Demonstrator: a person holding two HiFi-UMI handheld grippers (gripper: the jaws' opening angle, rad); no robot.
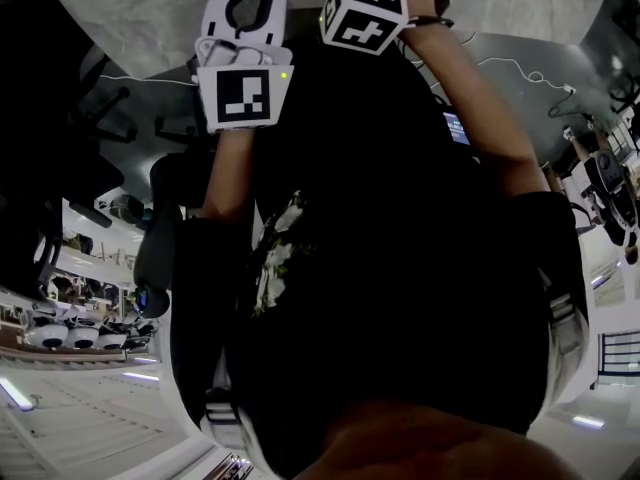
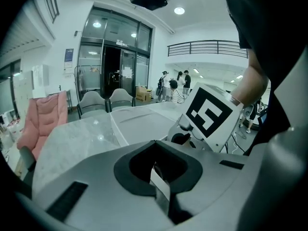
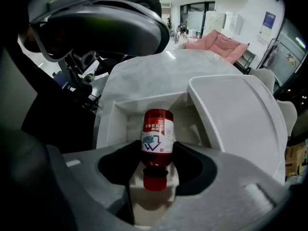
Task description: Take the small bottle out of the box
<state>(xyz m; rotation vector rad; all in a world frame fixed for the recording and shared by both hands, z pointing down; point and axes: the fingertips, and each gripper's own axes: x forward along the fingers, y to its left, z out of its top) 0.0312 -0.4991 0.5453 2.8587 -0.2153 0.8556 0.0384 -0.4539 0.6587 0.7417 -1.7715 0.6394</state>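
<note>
The small bottle (image 3: pixel 157 138), with red cap and white label, stands in the white foam box (image 3: pixel 115 124), cap towards my right gripper. That box's lid (image 3: pixel 231 114) lies open to the right. My right gripper (image 3: pixel 154 189) points steeply down over the box. Its jaws stand wide on either side of the bottle, and I see no pad pressing it. My left gripper (image 2: pixel 160 184) hovers beside the box (image 2: pixel 139 124), jaws nearly together with nothing between them. The head view shows only the two marker cubes, left (image 1: pixel 245 96) and right (image 1: pixel 365 8); box and bottle are hidden there.
The box sits on a pale marble table (image 3: pixel 144 71). The left gripper's grey body (image 3: pixel 96 23) hangs over the table's far left. A pink sofa (image 2: pixel 43 117) and two chairs (image 2: pixel 103 102) stand beyond the table. People (image 2: pixel 175 85) stand far off.
</note>
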